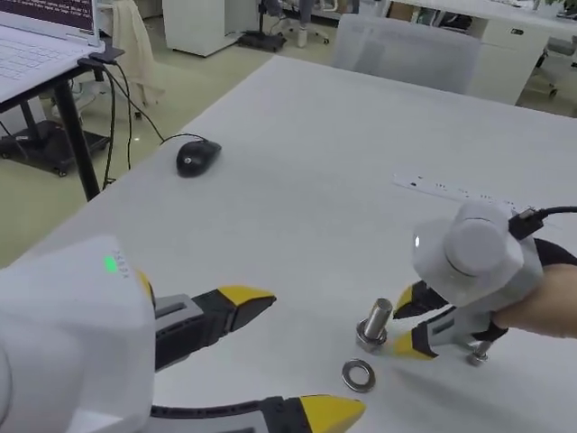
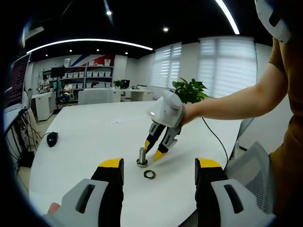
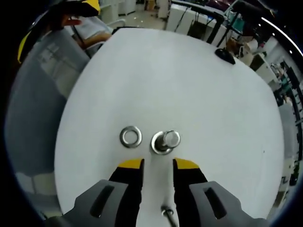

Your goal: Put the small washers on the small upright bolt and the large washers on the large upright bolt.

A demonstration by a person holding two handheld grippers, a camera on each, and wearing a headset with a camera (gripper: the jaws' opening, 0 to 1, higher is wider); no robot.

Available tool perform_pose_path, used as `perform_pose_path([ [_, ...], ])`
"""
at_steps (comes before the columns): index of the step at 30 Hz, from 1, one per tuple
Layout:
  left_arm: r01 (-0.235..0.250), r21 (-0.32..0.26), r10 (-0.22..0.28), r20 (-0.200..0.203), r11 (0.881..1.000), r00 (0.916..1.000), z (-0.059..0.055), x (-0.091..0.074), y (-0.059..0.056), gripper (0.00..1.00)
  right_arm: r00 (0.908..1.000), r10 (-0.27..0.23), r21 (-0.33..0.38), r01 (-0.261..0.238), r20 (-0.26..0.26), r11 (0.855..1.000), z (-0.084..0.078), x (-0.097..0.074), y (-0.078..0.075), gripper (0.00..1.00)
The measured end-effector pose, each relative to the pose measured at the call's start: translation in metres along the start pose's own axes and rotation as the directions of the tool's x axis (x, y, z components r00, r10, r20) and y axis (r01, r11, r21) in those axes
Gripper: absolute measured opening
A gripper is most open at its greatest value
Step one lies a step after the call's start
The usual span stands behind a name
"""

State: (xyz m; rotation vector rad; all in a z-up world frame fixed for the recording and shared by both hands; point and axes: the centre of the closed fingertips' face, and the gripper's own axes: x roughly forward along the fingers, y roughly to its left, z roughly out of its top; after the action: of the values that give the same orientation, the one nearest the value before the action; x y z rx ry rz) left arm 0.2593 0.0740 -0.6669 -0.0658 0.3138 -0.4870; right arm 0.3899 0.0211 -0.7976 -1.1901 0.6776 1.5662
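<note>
A large upright bolt (image 1: 375,321) stands on the white table (image 1: 297,180) with a washer round its base. A loose washer (image 1: 359,374) lies flat just in front of it. My right gripper (image 1: 412,322) is open, its yellow tips just right of the bolt with nothing between them. In the right gripper view the bolt (image 3: 164,141) and the loose washer (image 3: 130,136) sit just beyond the right gripper (image 3: 158,164). A small bolt-like piece (image 1: 478,357) stands under that gripper's body. My left gripper (image 1: 293,356) hangs open at lower left, apart from the parts; its own view shows the left gripper (image 2: 160,164), bolt (image 2: 142,157) and washer (image 2: 150,174).
A black mouse (image 1: 196,156) lies at the table's far left edge. A white power strip (image 1: 451,189) lies at the back right. A laptop (image 1: 36,36) sits on a side stand with cables. A chair (image 1: 406,50) stands behind the table.
</note>
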Motion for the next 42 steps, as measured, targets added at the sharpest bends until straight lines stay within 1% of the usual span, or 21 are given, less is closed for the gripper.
perform_pose_path([
  [5, 0.006, 0.009, -0.006, -0.002, 1.0, 1.0, -0.001, -0.002, 0.0, 0.6, 1.0, 0.002, 0.02, -0.002, 0.006, 1.0, -0.004, -0.005, 0.011, 0.25],
  [8, 0.015, 0.018, -0.015, 0.0, 1.0, 0.9999, 0.0, -0.002, -0.004, 0.6, 0.9999, 0.01, 0.026, -0.011, 0.014, 1.0, -0.003, -0.006, 0.019, 0.25],
  [13, 0.017, 0.026, -0.017, 0.003, 1.0, 0.9999, 0.003, -0.002, -0.007, 0.6, 0.9992, 0.029, 0.042, -0.03, 0.026, 0.999, 0.0, -0.001, 0.032, 0.25],
  [18, 0.018, 0.032, -0.018, 0.002, 0.999, 0.9998, 0.003, -0.005, -0.008, 0.6, 0.9985, 0.046, 0.049, -0.047, 0.031, 0.998, 0.004, 0.007, 0.041, 0.25],
  [23, 0.015, 0.032, -0.015, 0.007, 0.999, 0.9999, 0.005, -0.007, -0.007, 0.6, 0.9979, 0.054, 0.059, -0.056, 0.036, 0.997, 0.009, 0.012, 0.043, 0.27],
  [27, 0.011, 0.03, -0.011, 0.005, 1.0, 0.9999, 0.004, -0.008, -0.005, 0.6, 0.9974, 0.061, 0.071, -0.064, 0.038, 0.995, 0.011, 0.017, 0.044, 0.28],
  [30, 0.006, 0.031, -0.006, 0.002, 0.999, 1.0, 0.003, -0.008, -0.003, 0.6, 0.9971, 0.067, 0.068, -0.07, 0.036, 0.995, 0.013, 0.021, 0.045, 0.34],
  [31, 0.004, 0.027, -0.004, 0.004, 1.0, 1.0, 0.002, -0.008, -0.003, 0.6, 0.997, 0.068, 0.078, -0.071, 0.035, 0.994, 0.013, 0.024, 0.044, 0.36],
  [35, 0.004, 0.022, -0.004, 0.008, 1.0, 1.0, 0.003, -0.008, -0.003, 0.6, 0.996, 0.077, 0.092, -0.081, 0.045, 0.992, 0.017, 0.03, 0.046, 0.36],
  [36, 0.004, 0.022, -0.004, 0.007, 1.0, 1.0, 0.003, -0.008, -0.004, 0.6, 0.9941, 0.077, 0.113, -0.085, 0.076, 0.99, 0.023, 0.03, 0.045, 0.36],
  [37, 0.003, 0.024, -0.003, 0.005, 1.0, 1.0, 0.003, -0.008, -0.004, 0.6, 0.9948, 0.076, 0.107, -0.083, 0.068, 0.991, 0.022, 0.031, 0.045, 0.36],
  [40, 0.002, 0.02, -0.002, 0.004, 1.0, 1.0, 0.002, -0.007, -0.004, 0.6, 0.9925, 0.078, 0.117, -0.089, 0.094, 0.989, 0.03, 0.034, 0.045, 0.36],
  [42, 0.0, 0.02, 0.0, 0.007, 1.0, 1.0, 0.003, -0.006, -0.003, 0.6, 0.9925, 0.082, 0.11, -0.092, 0.09, 0.99, 0.03, 0.034, 0.046, 0.35],
])
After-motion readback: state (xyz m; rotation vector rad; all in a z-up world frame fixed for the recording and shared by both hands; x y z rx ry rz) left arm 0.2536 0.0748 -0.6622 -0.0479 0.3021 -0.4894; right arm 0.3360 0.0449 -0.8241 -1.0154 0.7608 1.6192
